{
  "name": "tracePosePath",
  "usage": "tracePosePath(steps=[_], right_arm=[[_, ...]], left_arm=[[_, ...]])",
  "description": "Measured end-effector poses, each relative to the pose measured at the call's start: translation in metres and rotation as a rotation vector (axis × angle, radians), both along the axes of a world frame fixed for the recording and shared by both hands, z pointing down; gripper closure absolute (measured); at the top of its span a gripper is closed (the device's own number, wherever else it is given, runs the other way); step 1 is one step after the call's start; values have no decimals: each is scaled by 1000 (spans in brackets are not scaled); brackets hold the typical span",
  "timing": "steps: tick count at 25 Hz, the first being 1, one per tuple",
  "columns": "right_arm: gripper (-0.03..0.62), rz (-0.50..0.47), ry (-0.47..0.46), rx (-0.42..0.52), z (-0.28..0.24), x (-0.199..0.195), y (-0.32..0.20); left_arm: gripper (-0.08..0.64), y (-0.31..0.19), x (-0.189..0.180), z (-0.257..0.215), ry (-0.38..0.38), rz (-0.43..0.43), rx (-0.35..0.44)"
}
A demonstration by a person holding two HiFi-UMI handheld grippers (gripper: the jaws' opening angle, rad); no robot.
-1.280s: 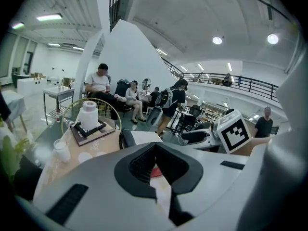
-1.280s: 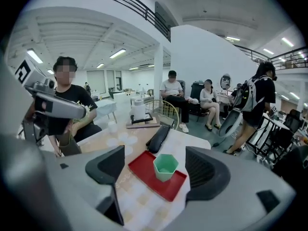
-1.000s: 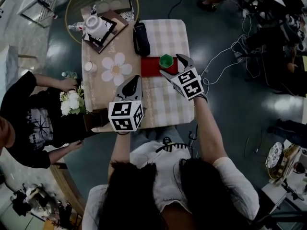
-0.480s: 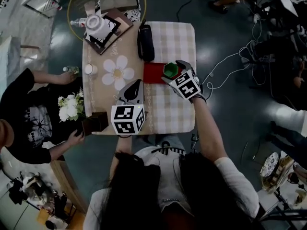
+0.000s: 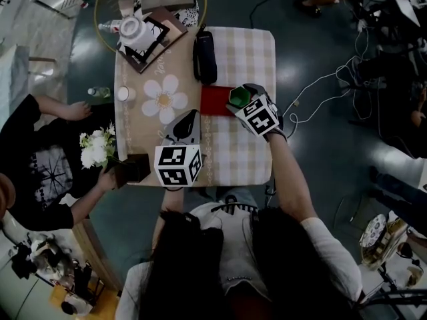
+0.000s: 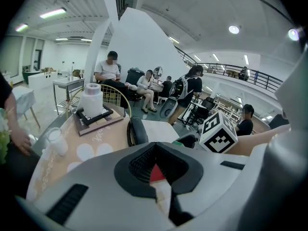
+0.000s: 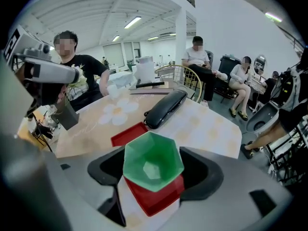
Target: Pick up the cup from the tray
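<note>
A green faceted cup [image 5: 237, 96] [image 7: 153, 162] stands on the right end of a flat red tray [image 5: 215, 102] [image 7: 129, 134] on the checked tablecloth. My right gripper [image 5: 240, 99] [image 7: 154, 171] straddles the cup, one jaw on each side. Its jaws are closing with the cup between them, and I see no firm press on the rim. My left gripper [image 5: 188, 117] [image 6: 155, 148] hovers over the table's middle, left of the tray. It is shut and holds nothing.
A black telephone [image 5: 204, 55] [image 7: 166, 108] lies just beyond the tray. A white jar on a dark frame [image 5: 130, 29] and a small white cup [image 5: 123, 93] sit at the far left. A person [image 5: 40, 165] holds flowers [image 5: 95, 149] at the table's left edge.
My right gripper has slid forward over the tray until its jaws flank the green cup. The left gripper has stayed in place. The person at left has moved their hands.
</note>
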State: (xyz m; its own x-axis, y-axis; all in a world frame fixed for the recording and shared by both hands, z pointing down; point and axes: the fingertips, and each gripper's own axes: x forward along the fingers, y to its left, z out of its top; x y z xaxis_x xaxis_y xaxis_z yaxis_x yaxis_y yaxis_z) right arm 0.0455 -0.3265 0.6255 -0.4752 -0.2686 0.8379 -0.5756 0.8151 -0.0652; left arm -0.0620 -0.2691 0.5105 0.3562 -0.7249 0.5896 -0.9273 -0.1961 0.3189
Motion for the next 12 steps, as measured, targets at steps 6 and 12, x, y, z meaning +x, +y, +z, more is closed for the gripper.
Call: tracePosePath(steps=[6,12], right_arm=[[252,-5,-1,5,-6,-1,1],[252,-2,-39,24,-26,-7,17]], left_arm=[[551,2,-2,-2,-7,3,5],[551,10,-1,-6,-2,26,12]])
